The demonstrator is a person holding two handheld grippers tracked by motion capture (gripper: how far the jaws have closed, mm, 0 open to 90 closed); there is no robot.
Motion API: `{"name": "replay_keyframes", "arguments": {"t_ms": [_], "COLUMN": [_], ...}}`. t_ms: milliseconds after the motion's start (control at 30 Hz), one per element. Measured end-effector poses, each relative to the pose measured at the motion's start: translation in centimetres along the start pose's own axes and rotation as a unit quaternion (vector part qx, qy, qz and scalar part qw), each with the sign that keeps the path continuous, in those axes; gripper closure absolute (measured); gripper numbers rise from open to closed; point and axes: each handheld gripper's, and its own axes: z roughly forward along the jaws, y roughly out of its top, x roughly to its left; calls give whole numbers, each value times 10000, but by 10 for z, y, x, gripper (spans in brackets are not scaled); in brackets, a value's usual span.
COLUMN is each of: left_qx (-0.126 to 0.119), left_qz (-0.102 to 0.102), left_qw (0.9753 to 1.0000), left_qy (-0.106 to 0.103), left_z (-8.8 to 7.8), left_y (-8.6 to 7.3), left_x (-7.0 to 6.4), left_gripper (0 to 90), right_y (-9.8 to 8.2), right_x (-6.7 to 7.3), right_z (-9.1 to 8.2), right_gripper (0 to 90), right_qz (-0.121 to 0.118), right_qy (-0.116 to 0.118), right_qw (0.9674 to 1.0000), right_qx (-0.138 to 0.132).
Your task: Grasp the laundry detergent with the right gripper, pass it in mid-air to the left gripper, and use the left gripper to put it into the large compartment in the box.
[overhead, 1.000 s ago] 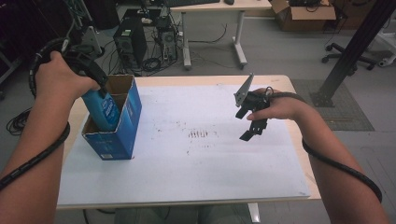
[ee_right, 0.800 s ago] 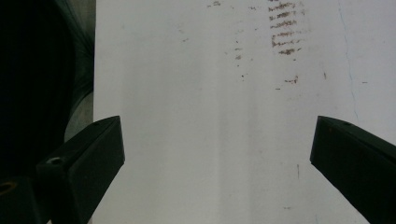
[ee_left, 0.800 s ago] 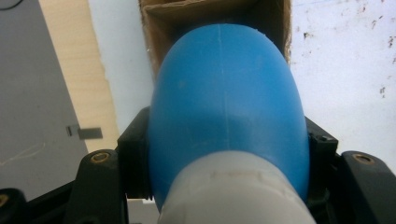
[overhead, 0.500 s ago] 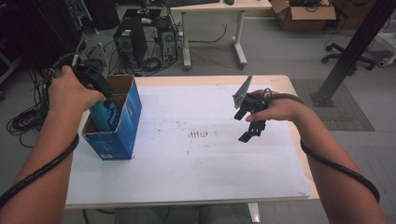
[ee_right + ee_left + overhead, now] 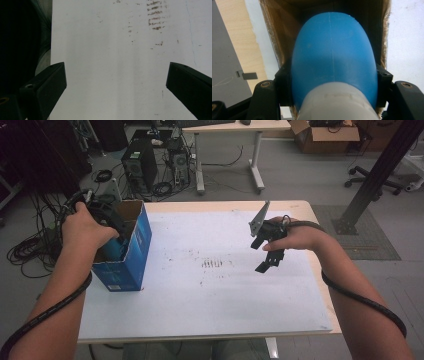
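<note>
A blue open-topped cardboard box [image 5: 131,255] stands at the table's left edge. My left gripper [image 5: 107,217] reaches down into its opening from above. In the left gripper view my left gripper [image 5: 334,82] is shut on a blue rounded bottle [image 5: 334,50] with a white band [image 5: 339,102] near the jaws. The bottle points down between the box's brown inner walls [image 5: 284,30]. My right gripper [image 5: 264,254] hovers above the right half of the white tabletop [image 5: 210,305]. In the right gripper view my right gripper [image 5: 116,82] stands open with bare tabletop [image 5: 112,50] between its jaws.
Brown scuff marks [image 5: 212,263] sit at the table's middle. Behind the table are computer towers [image 5: 140,162], cables, a desk and a cardboard box [image 5: 325,130] on the floor. A black post [image 5: 380,170] rises at the right.
My left hand has sunk, carrying the blue bottle from above the box rim down into the box. The right hand and its gripper have kept still.
</note>
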Motion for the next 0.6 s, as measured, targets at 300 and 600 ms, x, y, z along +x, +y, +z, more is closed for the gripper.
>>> {"name": "replay_keyframes", "arguments": {"t_ms": [300, 600], "left_qx": [23, 57], "left_qz": [1, -2], "left_qw": [10000, 10000], "left_qy": [71, 68], "left_z": [11, 20], "left_y": [0, 0], "left_x": [0, 0], "left_gripper": [377, 377], "right_y": [1, 0], "right_x": [-1, -2], "right_z": [-4, -2], "right_gripper": [30, 30], "right_qz": [25, 26], "right_qy": [5, 40], "right_qw": [10000, 9999], "right_qx": [95, 104]}}
